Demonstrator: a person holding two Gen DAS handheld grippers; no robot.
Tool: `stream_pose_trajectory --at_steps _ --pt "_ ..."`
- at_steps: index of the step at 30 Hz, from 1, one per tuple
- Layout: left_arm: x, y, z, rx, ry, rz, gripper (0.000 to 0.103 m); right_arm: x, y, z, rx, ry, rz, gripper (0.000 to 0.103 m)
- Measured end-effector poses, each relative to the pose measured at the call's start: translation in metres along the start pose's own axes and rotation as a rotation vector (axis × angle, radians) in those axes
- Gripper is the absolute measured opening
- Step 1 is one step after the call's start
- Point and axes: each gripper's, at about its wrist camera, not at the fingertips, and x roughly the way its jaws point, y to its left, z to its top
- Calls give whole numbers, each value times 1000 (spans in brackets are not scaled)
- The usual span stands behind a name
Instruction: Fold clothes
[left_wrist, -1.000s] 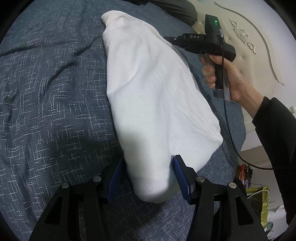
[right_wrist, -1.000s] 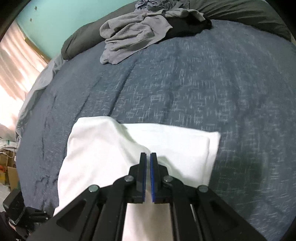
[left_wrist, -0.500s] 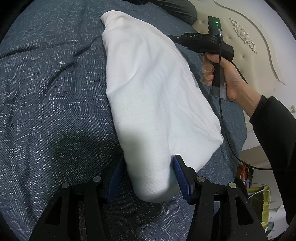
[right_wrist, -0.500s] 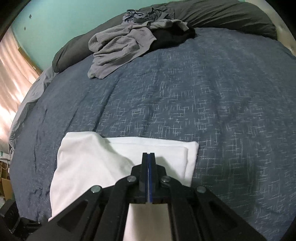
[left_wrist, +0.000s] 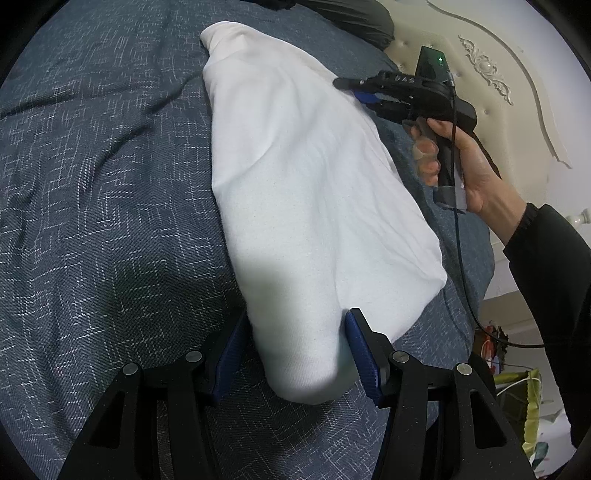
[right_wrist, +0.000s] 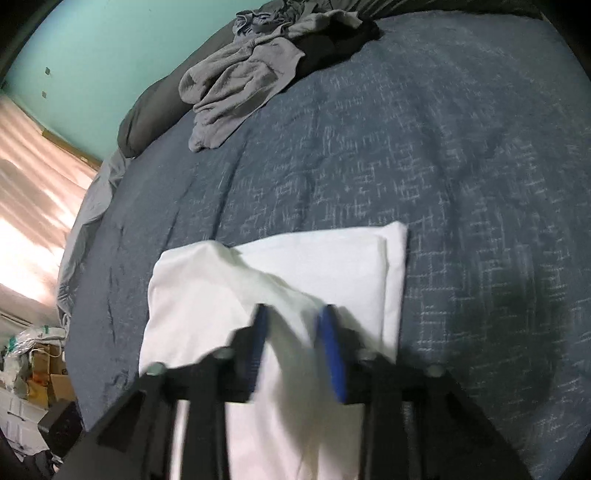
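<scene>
White garment (left_wrist: 314, 192), a single folded piece, lies lengthwise on the one blue-grey bed (left_wrist: 92, 184). The left tongs (left_wrist: 295, 347) grasp its rounded near end, one blue pad pressed to each side. Further right, one hand (left_wrist: 465, 162) holds the right tongs (left_wrist: 351, 86) at the garment's far edge. Those tongs stand released; their jaws have just been opening, with a fold of cloth loose between them. One heap of grey and black clothes (right_wrist: 251, 81) sits at the bed's far side.

Plain white garment (left_wrist: 314, 192) on a slate-blue bedcover (left_wrist: 110, 221) flecked with white crosshatching; grey clothes (right_wrist: 240, 85) heaped before a turquoise wall (right_wrist: 110, 48).
</scene>
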Motion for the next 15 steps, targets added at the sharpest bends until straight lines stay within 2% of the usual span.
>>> stream_pose_trajectory --at_steps 4,10,15 --pt "1 -2 0 -1 1 -1 58 -4 -2 0 15 -39 7 5" --pt "-1 -3 -2 -3 1 -5 58 3 -11 2 47 -32 -5 5" --pt "0 -4 -2 -1 0 -1 58 -14 -28 1 114 -81 -38 5"
